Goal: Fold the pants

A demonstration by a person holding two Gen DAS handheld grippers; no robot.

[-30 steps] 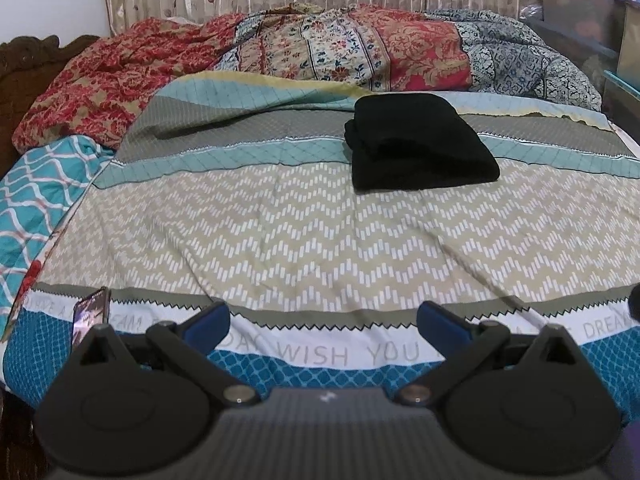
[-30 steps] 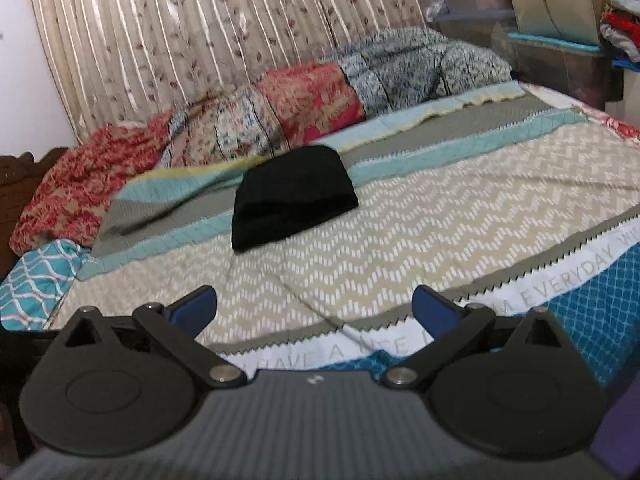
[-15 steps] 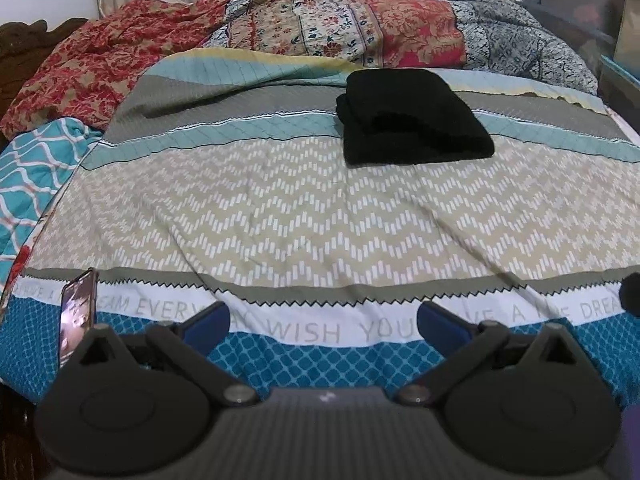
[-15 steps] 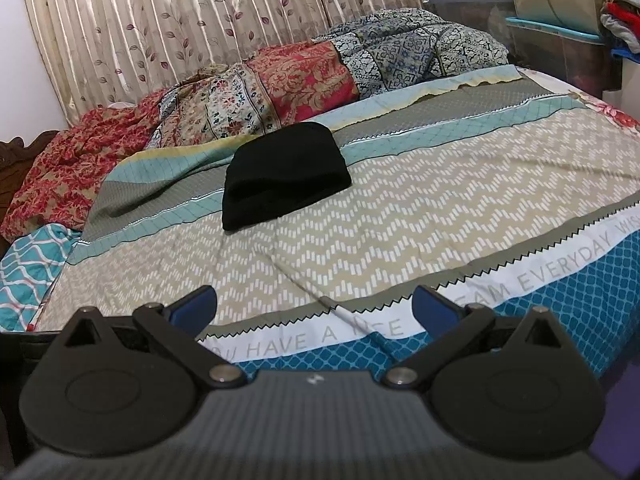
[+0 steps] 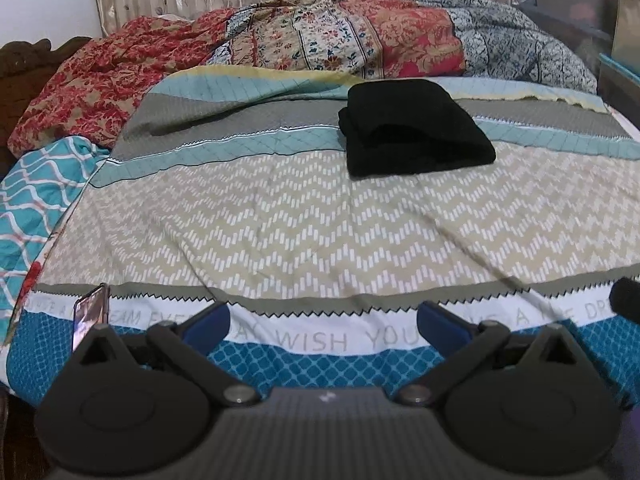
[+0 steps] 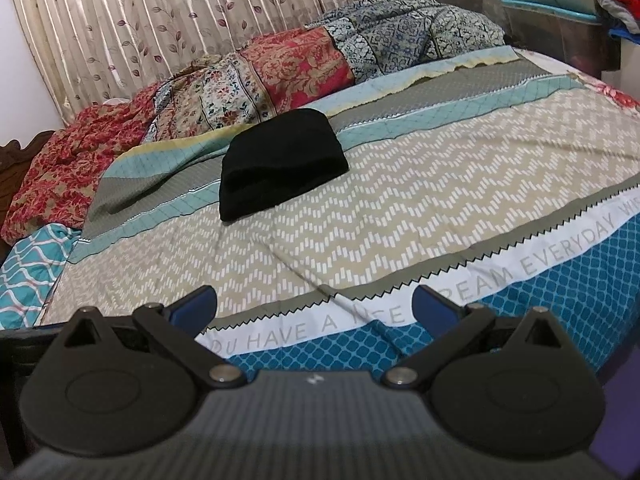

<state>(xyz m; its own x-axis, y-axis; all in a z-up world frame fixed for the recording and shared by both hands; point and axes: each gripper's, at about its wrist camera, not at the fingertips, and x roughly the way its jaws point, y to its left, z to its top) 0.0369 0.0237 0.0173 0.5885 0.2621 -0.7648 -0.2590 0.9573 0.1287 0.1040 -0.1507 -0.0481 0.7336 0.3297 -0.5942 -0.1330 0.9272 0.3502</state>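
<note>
The black pants (image 5: pixel 412 128) lie folded in a compact stack on the far half of the bed, on the striped bedspread (image 5: pixel 280 224). They also show in the right wrist view (image 6: pixel 280 164), left of centre. My left gripper (image 5: pixel 323 327) is open and empty, held back over the bed's near edge, far from the pants. My right gripper (image 6: pixel 314 307) is open and empty too, also at the near edge.
A phone (image 5: pixel 90 314) stands at the bed's near left edge. Bunched patterned quilts (image 5: pixel 340 36) lie along the far side under a curtain (image 6: pixel 160 20). Storage bins (image 6: pixel 560 28) stand at the right. A teal patterned cloth (image 5: pixel 36 188) hangs at the left.
Both grippers have stayed open and empty and only shifted their aim slightly; the left view tilted down then back up. The folded pants have not moved.
</note>
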